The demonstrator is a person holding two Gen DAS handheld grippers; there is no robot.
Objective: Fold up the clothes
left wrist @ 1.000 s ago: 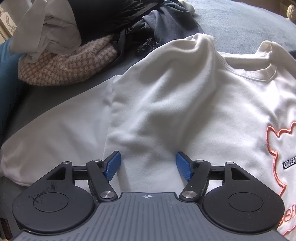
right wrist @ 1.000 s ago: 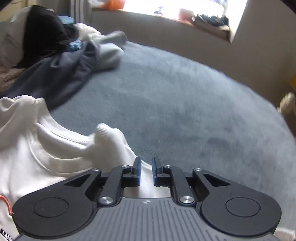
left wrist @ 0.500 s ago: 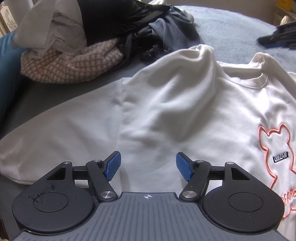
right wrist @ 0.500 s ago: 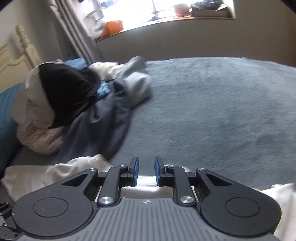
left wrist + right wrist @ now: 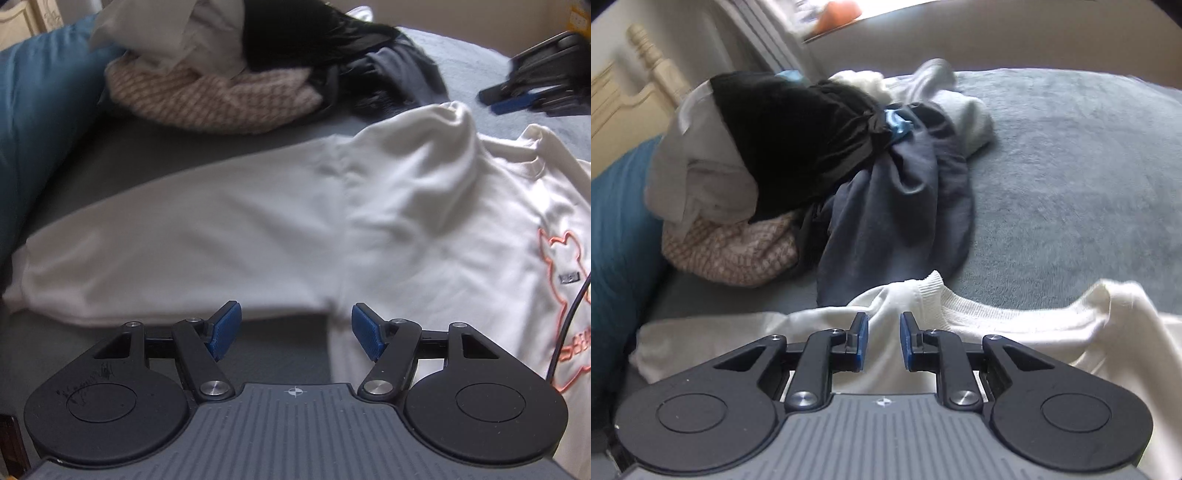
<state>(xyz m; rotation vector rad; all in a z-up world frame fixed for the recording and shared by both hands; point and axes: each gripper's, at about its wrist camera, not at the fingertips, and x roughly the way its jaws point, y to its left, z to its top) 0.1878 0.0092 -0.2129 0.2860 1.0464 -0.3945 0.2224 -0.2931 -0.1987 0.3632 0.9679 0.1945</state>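
A white sweatshirt (image 5: pixel 406 221) with an orange bear outline lies flat on the grey bed, its left sleeve (image 5: pixel 177 243) stretched out to the left. My left gripper (image 5: pixel 295 330) is open and empty, just above the armpit where sleeve meets body. My right gripper (image 5: pixel 882 341) is slightly open and empty, above the sweatshirt (image 5: pixel 979 325) near its ribbed collar (image 5: pixel 934 291). The right gripper also shows in the left wrist view (image 5: pixel 517 101), above the collar.
A heap of unfolded clothes (image 5: pixel 812 166) in black, grey, navy and pink check lies behind the sweatshirt. A teal pillow (image 5: pixel 33 129) and a cream headboard (image 5: pixel 628 99) are on the left. The grey blanket (image 5: pixel 1071 177) spreads to the right.
My left gripper has pulled back and left, from over the chest to the armpit. My right gripper has let go of the collar, opened a little, and swung left toward the clothes heap.
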